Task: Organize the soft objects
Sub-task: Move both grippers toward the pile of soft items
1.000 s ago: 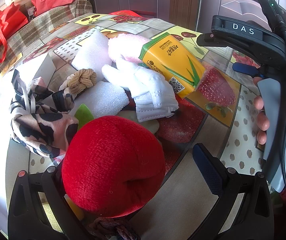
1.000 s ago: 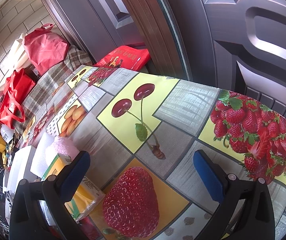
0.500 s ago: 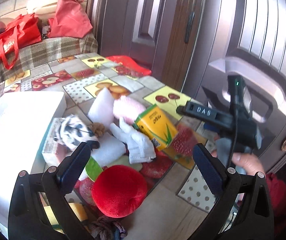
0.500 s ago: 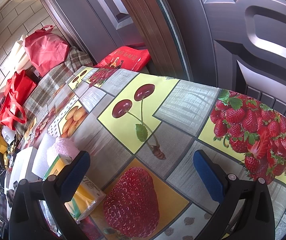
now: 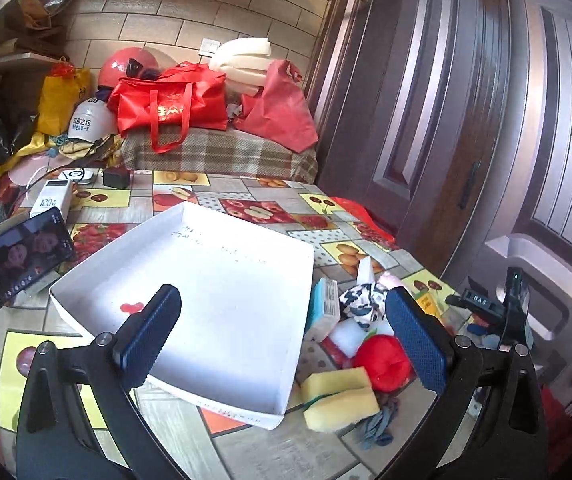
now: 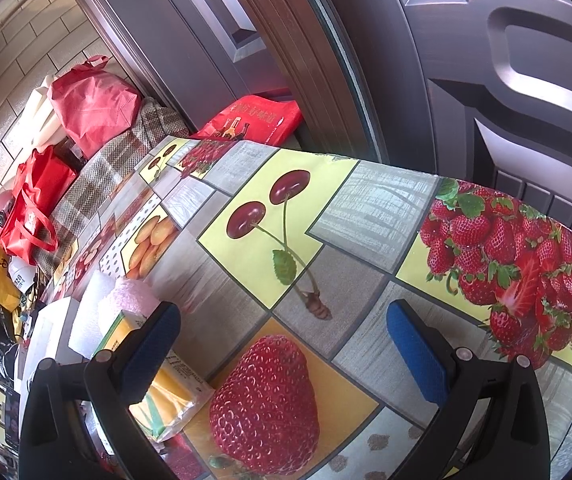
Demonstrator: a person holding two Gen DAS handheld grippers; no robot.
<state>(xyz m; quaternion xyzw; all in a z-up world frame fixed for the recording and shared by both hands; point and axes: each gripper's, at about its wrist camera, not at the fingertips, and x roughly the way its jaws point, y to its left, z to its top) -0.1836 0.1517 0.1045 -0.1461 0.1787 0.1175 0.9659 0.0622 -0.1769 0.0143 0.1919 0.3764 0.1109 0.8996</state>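
In the left wrist view my left gripper [image 5: 282, 340] is open and empty, raised above a white tray [image 5: 98, 272]. Right of the tray lies a heap of soft things: a red plush apple [image 5: 382, 362], yellow sponges [image 5: 340, 398], a leopard-print scrunchie [image 5: 362, 306], white foam [image 5: 344, 336] and a bluish cloth [image 5: 378, 426]. The other hand-held gripper [image 5: 498, 312] shows at the far right. My right gripper [image 6: 282, 350] is open and empty over the fruit-print tablecloth [image 6: 370, 212], with a yellow tissue pack [image 6: 174, 396], a pink fluffy piece [image 6: 130, 296] and white foam [image 6: 90, 316] to its left.
A phone [image 5: 22, 254] leans at the tray's left, with a white power bank [image 5: 52, 198] behind it. Red bags [image 5: 174, 104] and helmets sit on a plaid-covered bench beyond the table. Dark doors [image 6: 446, 60] close off the right side. The table edge curves near the strawberries [image 6: 526, 264].
My left gripper has pulled up and back from the red plush apple and swung left, so the white tray now fills its view. The right gripper has barely moved.
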